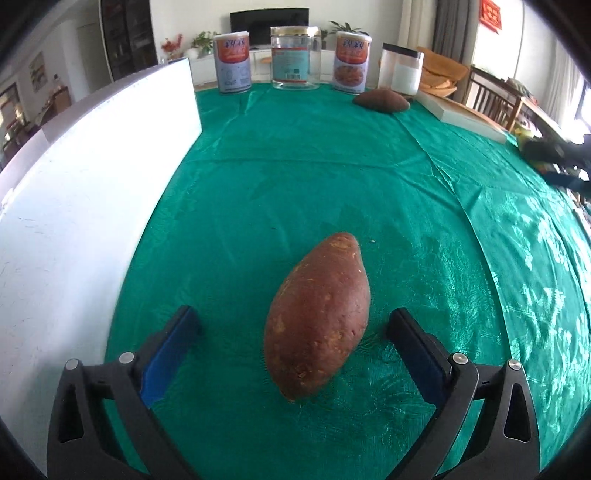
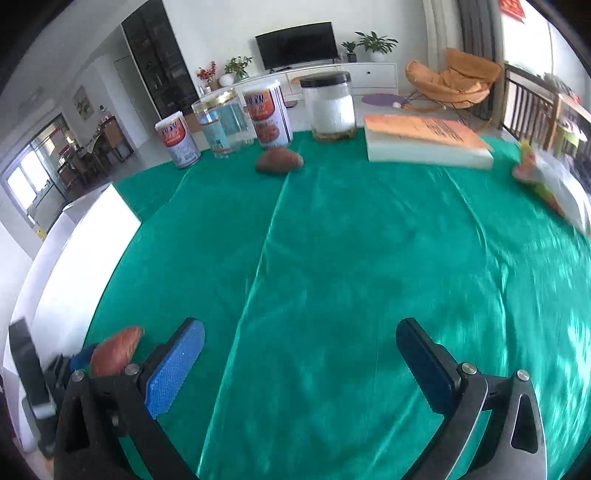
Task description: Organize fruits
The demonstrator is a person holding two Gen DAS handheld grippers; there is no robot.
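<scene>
Left hand-held gripper (image 1: 293, 325) tilts down, fingers spread wide either side of the near sweet potato (image 1: 317, 321) lying free on the green table (image 1: 314, 177). Right hand-held gripper (image 2: 300, 341) hovers spread, empty. Farther back, probably a second sweet potato (image 2: 279, 161) by the jars.

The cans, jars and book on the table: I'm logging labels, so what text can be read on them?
None reads clearly.
Two printed cans: large characters, blurred.
Clear jar: label print too small.
Book: cover lines too blurred.
Red wall sign: illegible.
</scene>
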